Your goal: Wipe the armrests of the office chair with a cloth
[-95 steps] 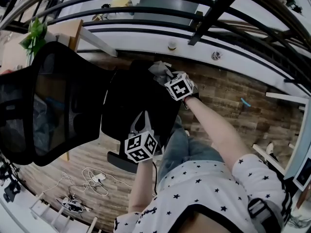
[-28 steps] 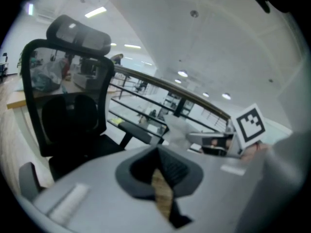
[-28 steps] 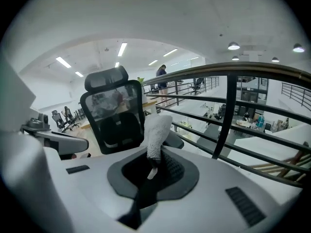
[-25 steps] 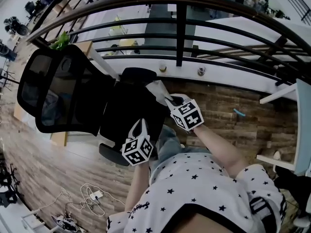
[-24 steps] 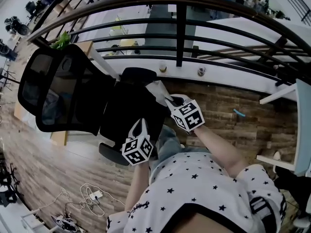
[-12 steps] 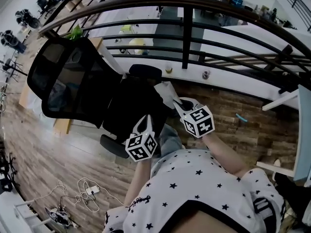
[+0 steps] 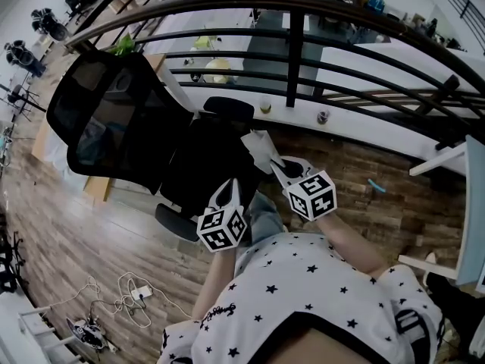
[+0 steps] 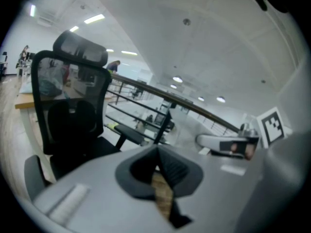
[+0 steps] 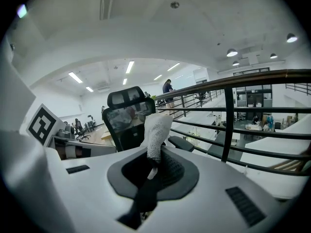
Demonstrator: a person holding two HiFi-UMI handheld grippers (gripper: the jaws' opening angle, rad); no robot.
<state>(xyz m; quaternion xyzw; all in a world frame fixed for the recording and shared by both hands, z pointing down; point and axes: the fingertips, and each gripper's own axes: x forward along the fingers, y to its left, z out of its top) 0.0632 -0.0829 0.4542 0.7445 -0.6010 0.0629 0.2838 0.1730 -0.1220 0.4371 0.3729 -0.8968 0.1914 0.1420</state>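
White cloth (image 9: 156, 125) between the right gripper's (image 9: 154, 153) dark jaws; black mesh office chair (image 7: 121, 120) beyond; brown plank floor (image 7: 45, 226).

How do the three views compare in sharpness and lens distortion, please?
Head view: fairly sharp, but the wide lens bows the railing into an arc. Left gripper view: soft and hazy throughout, the chair blurred, corners dark. Right gripper view: crisper, the cloth showing its texture, ceiling lights bright, corners dark too.

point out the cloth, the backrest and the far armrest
cloth (image 9: 156, 127), right gripper view, its bunched upper end
backrest (image 7: 106, 120), head view, middle of the mesh
far armrest (image 7: 229, 108), head view, top of the pad
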